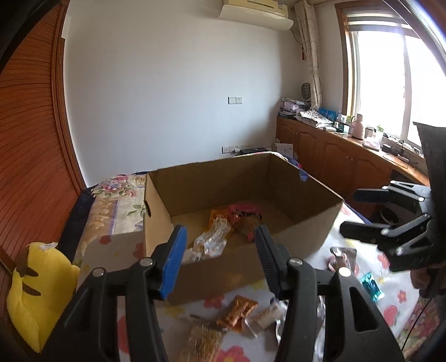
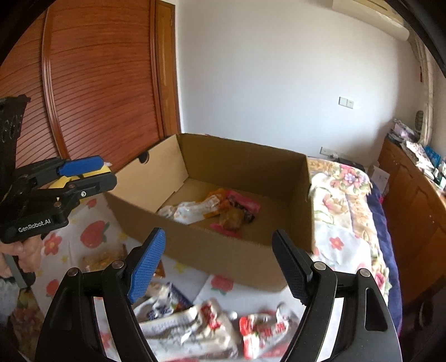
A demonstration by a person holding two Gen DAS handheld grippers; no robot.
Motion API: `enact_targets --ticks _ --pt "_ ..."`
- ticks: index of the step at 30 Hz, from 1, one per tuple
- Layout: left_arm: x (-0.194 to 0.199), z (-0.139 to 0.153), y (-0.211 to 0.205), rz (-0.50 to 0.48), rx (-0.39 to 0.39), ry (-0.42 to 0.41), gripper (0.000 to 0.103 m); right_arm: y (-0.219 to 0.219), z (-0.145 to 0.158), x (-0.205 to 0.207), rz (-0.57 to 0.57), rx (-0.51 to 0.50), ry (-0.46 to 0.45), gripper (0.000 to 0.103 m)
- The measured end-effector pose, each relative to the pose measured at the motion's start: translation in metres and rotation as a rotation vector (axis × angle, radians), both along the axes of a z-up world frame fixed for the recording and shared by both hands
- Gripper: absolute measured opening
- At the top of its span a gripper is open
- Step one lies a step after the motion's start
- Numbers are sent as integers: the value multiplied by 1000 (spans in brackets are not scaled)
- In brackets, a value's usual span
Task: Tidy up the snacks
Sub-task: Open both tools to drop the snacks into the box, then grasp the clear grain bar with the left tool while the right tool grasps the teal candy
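Both my claws, left (image 1: 220, 245) and right (image 2: 218, 261), hang open and empty near the box (image 1: 306, 234). I'd drop low onto the near packets (image 2: 195, 328) and pinch one flat edge.

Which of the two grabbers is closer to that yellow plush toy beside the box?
The left. The left gripper hovers empty at the cardboard box's near wall, on the yellow plush toy's side. The right gripper is further over, also empty, above packets on the floral sheet.

Yellow plush toy (image 1: 33, 289), wall air conditioner (image 1: 255, 12), wooden cabinets (image 1: 334, 156)
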State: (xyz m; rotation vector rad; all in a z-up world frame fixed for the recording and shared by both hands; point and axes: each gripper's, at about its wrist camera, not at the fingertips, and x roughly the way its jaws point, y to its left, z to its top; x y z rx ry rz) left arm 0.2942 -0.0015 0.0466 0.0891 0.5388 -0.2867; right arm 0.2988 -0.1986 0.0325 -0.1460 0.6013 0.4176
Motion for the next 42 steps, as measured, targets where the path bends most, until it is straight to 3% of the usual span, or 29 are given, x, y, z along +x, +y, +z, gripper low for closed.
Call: enact_targets --ticks 10,18,31,42 --pt "-36 -33 11 -7 19 54 55 -33 -13 -46 -59 16 27 80" --pt "-51 -74 22 5 26 133 55 -64 -50 -63 -133 13 101 80" --pt "-48 -121 25 1 102 248 57 -87 -108 -78 -170 -2 220 79" --pt "-31 -129 28 31 153 280 61 -87 -125 -75 -180 -24 247 72"
